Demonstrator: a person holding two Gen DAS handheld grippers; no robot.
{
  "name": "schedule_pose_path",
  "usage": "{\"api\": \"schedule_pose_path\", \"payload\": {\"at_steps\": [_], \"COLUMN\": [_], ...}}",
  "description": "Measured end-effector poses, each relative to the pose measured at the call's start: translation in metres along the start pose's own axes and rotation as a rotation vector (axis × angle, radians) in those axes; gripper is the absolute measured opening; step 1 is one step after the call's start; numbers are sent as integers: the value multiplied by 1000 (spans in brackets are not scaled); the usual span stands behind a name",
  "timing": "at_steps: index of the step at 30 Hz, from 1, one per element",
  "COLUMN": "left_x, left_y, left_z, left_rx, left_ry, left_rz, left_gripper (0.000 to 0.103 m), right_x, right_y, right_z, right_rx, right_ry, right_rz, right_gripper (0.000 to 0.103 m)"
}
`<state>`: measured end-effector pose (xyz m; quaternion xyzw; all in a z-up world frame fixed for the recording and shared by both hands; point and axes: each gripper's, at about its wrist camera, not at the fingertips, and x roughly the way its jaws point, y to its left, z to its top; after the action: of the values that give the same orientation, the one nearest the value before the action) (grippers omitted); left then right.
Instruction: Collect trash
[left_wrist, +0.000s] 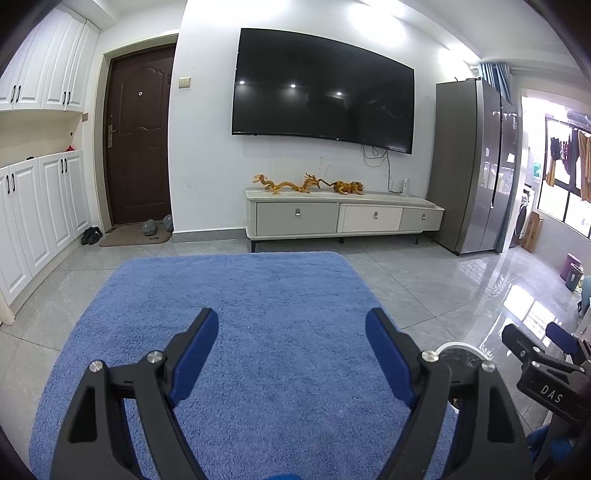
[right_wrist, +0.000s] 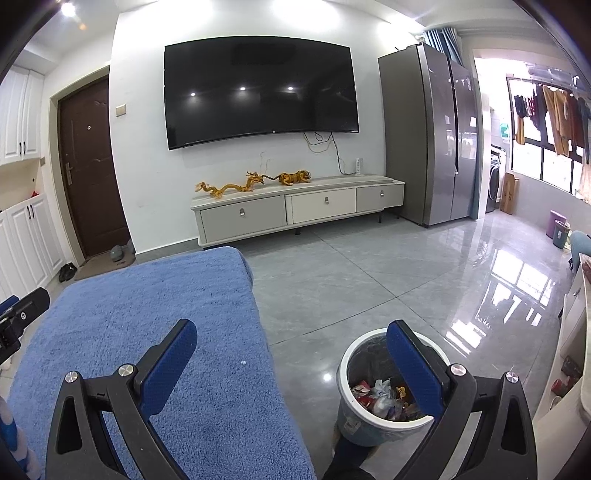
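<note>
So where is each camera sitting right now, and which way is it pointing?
Left wrist: on the left hand-held gripper, open, over the blue cloth, facing the TV wall; the right hand-held gripper shows at its right edge.
Right wrist: on the right hand-held gripper, open, above the cloth's right edge and the trash bin, facing the same wall.
Shared: TV, TV cabinet, fridge, door, cloth.

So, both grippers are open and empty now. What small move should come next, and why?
Probably bring the right gripper down to the small white speck on the blue cloth. It looks like the only scrap left there; the bin beside it already holds wrappers. The left gripper has only bare cloth ahead.
</note>
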<state>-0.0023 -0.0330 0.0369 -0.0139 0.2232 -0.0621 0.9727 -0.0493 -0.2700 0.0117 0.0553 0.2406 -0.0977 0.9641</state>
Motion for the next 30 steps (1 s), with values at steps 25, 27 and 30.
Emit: {"api": "schedule_pose_path", "payload": {"at_steps": [25,27,30], "left_x": [-1,-1,-1], "left_y": [-4,-4,-5], "left_z": [-6,-6,-7], "left_rx": [29,29,32], "left_ry": [-10,-11,-10], "left_rz": [2,2,2], "left_gripper": [81,81,81], "right_x": [0,-1,0], "right_y": [-5,-5,-6], "right_z": [0,1,0], "right_rx": [26,28,32], "right_ry": [7,7,7], "right_rz": [-11,-13,-16], "right_gripper": [103,103,103]}}
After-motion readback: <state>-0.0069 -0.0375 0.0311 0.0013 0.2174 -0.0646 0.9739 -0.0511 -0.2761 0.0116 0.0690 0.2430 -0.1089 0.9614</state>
